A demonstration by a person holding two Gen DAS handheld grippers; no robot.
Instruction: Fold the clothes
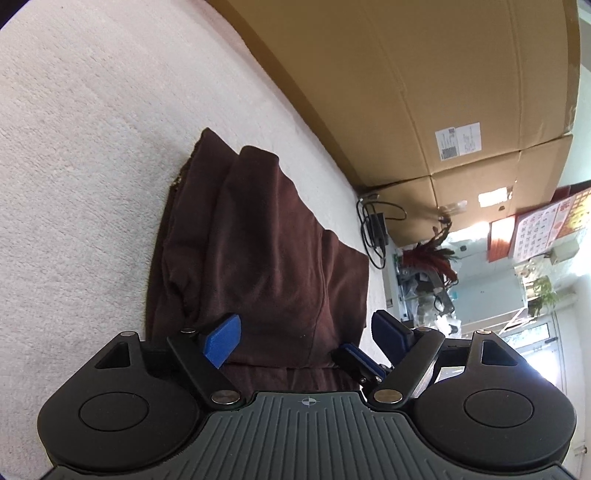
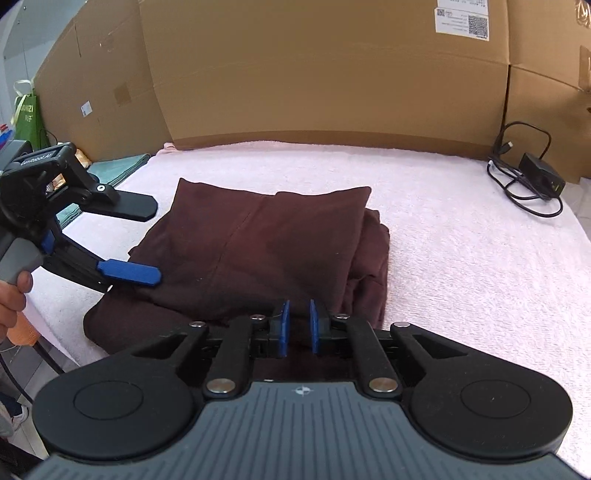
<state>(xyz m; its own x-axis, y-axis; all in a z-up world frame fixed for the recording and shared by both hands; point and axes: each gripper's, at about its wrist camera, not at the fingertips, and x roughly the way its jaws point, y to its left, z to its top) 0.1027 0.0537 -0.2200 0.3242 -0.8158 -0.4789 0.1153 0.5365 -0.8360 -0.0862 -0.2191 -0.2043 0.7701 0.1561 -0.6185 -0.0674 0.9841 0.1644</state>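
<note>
The dark brown folded cloth (image 2: 266,243) lies just ahead of both tongs. Right tongs (image 2: 297,326) pinch its near edge; left tongs (image 2: 157,243) gape wide.

White terry towel (image 2: 461,258) covers the work surface, pinkish in the right wrist view. Big cardboard boxes (image 2: 314,74) stand along its far edge, like a wall. White shipping label (image 2: 463,17) with a QR code on the box face, top right; a second small label (image 2: 85,109) on the box to the left. Black power adapter (image 2: 541,173) with its coiled cable (image 2: 517,184) lies at the towel's far right corner, just beside the boxes. Green bag (image 2: 27,114) with a ribbon handle at far left. Folded teal cloth (image 2: 118,168) off the towel's left edge. Left wrist view: red calendar poster (image 1: 539,225) on the wall, dark red feathery item (image 1: 432,254) (duster maybe, can't tell), potted plant (image 1: 543,291).
</note>
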